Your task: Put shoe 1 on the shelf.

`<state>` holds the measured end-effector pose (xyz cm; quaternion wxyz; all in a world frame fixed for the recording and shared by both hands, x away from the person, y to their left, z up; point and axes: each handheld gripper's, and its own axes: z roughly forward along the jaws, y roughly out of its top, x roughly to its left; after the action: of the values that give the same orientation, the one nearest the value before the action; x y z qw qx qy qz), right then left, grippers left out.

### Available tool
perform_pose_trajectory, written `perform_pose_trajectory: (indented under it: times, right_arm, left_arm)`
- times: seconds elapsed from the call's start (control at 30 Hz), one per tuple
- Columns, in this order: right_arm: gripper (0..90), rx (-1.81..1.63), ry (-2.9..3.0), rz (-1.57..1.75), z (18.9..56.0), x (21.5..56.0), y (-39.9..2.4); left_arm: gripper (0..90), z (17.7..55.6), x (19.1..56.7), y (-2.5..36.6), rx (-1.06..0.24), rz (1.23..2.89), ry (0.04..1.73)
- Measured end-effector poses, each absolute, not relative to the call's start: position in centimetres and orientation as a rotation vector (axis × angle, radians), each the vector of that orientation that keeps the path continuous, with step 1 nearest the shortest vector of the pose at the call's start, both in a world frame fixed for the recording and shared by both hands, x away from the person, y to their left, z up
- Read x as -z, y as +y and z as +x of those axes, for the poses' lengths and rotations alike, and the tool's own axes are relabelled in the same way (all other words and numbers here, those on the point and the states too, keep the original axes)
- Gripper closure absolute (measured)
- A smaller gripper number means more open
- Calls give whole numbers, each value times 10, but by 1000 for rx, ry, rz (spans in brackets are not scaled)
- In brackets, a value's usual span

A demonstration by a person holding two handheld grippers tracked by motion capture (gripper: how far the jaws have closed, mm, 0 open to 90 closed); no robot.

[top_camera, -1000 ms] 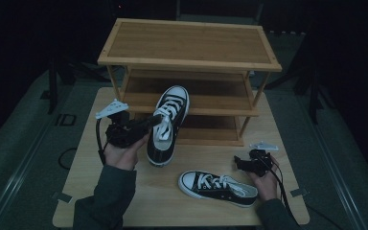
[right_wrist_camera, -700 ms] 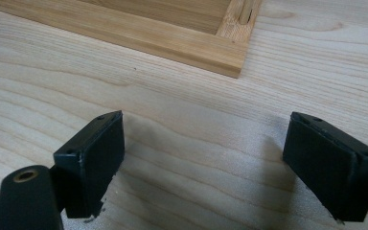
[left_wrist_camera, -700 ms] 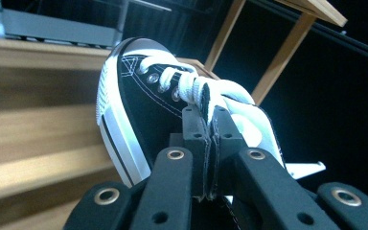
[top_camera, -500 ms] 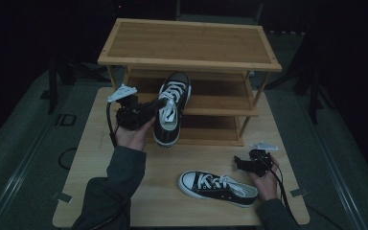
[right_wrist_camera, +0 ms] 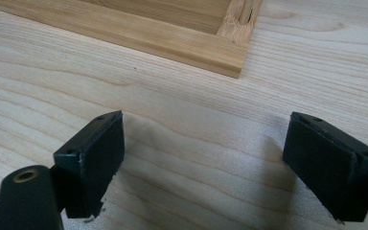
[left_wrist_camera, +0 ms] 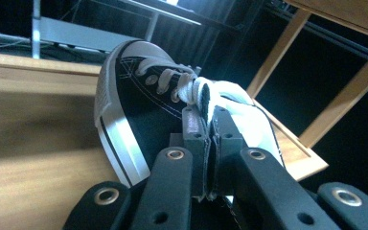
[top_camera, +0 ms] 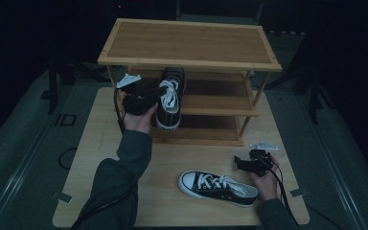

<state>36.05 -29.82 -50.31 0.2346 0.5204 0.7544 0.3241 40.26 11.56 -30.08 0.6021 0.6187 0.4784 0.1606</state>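
High view: the left gripper (top_camera: 146, 101) holds a black sneaker (top_camera: 169, 98) at the middle shelf's front edge of the wooden rack (top_camera: 189, 40), forearm stretched forward. A second sneaker (top_camera: 218, 187) lies near the table's front edge, beside the right gripper (top_camera: 247, 163).

Left gripper view: jaws pinched tight on the shoe's white tongue (left_wrist_camera: 206, 100).

Right gripper view: jaws spread wide, holding nothing, over bare table (right_wrist_camera: 206, 139).

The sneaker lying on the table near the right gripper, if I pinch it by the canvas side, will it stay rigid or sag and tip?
The sneaker probably sags: soft canvas above a heavier rubber sole. Loose laces may slip. Its flat sole makes rolling unlikely. The right gripper rests open beside its heel.
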Motion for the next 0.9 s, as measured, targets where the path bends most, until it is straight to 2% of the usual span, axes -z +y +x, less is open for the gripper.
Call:
perform_pose_trajectory:
  times: [0.43,0.67,0.7,0.9]
  right_arm:
    - [138,-890,2072,1427,361,503,-298]
    - [138,-891,2073,1426,361,503,-298]
    - [138,-891,2072,1426,361,503,-298]
    - [137,-891,2073,1426,361,503,-298]
  left_arm:
    - [879,434,312,109,-339,1361,1133]
    - [880,451,318,111,-327,1404,1094]
    - [880,454,318,107,-313,1345,1122]
    - [880,464,321,106,-281,1353,1123]
